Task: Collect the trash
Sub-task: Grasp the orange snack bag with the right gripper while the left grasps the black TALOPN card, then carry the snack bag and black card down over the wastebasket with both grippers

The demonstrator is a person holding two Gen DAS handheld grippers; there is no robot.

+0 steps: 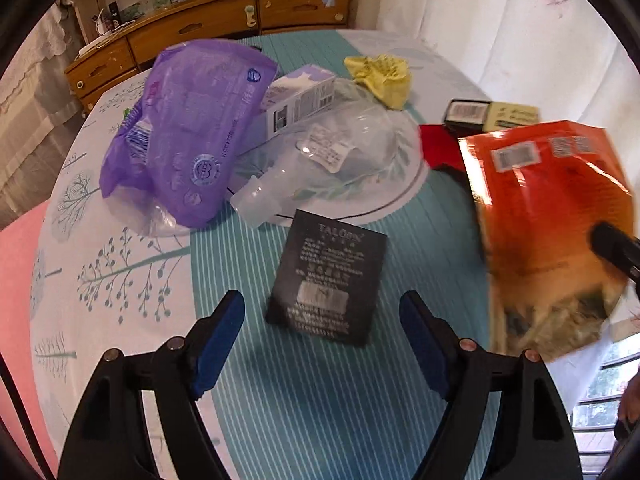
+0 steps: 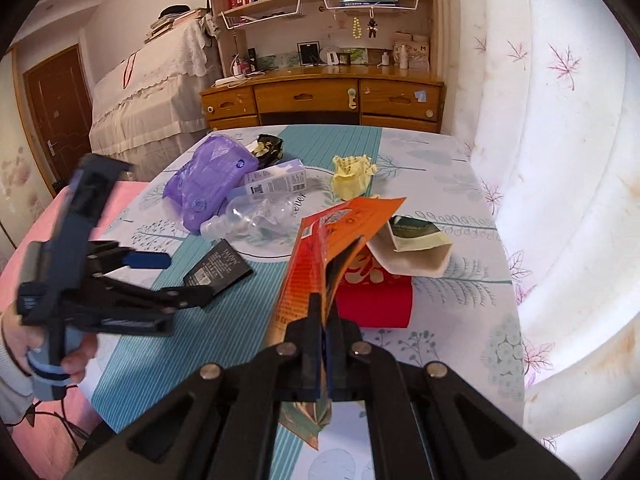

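My right gripper (image 2: pixel 320 308) is shut on the lower edge of an orange snack bag (image 2: pixel 324 236), which hangs lifted above the table; the same bag (image 1: pixel 548 220) fills the right of the left wrist view. Over a flat black packet (image 1: pixel 328 276) on the teal cloth, my left gripper (image 1: pixel 322 304) stands open with nothing between its pads. A purple bag (image 1: pixel 180 128), a crushed clear bottle (image 1: pixel 320 160), a small carton (image 1: pixel 296 100) and a yellow wrapper (image 1: pixel 380 76) lie farther back.
A red envelope (image 2: pixel 376 300) and a tan pouch (image 2: pixel 416 252) lie under the lifted bag. The patterned tablecloth (image 1: pixel 120 240) drops off at the left beside a pink surface (image 1: pixel 16 280). A white curtain (image 2: pixel 560 160) hangs at the right, a wooden desk (image 2: pixel 320 96) behind.
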